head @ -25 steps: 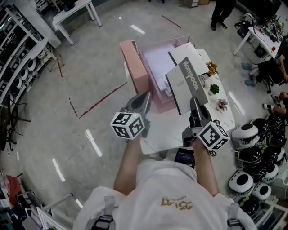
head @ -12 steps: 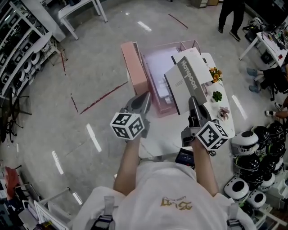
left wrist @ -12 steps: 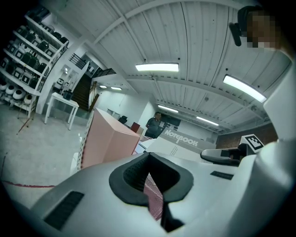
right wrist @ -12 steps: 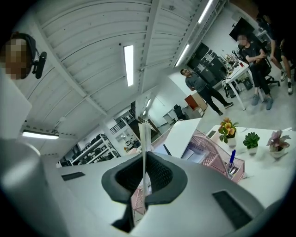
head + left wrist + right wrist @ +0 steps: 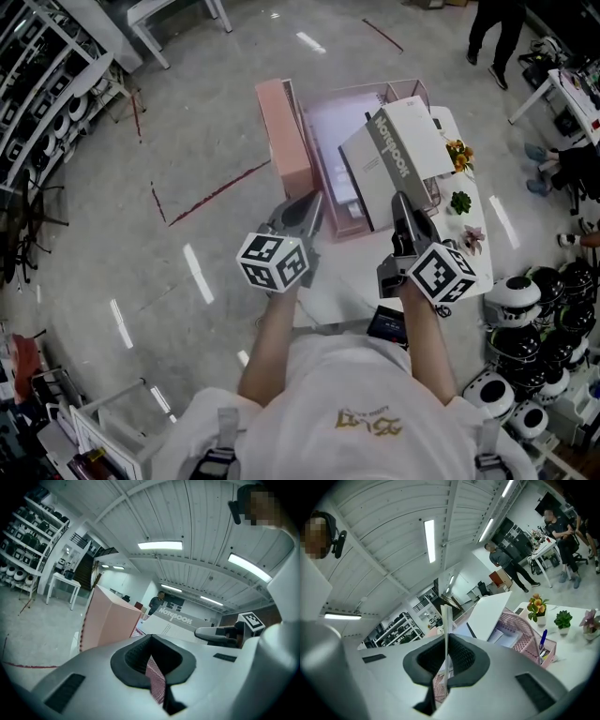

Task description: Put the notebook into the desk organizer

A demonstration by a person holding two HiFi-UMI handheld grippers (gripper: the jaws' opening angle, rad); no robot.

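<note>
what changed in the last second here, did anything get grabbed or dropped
The right claw, shut on the notebook, carried it slightly further in over the pink desk organizer. Nothing was taken hold of or let go. The left claw still pinches the desk organizer's mesh wall.
</note>
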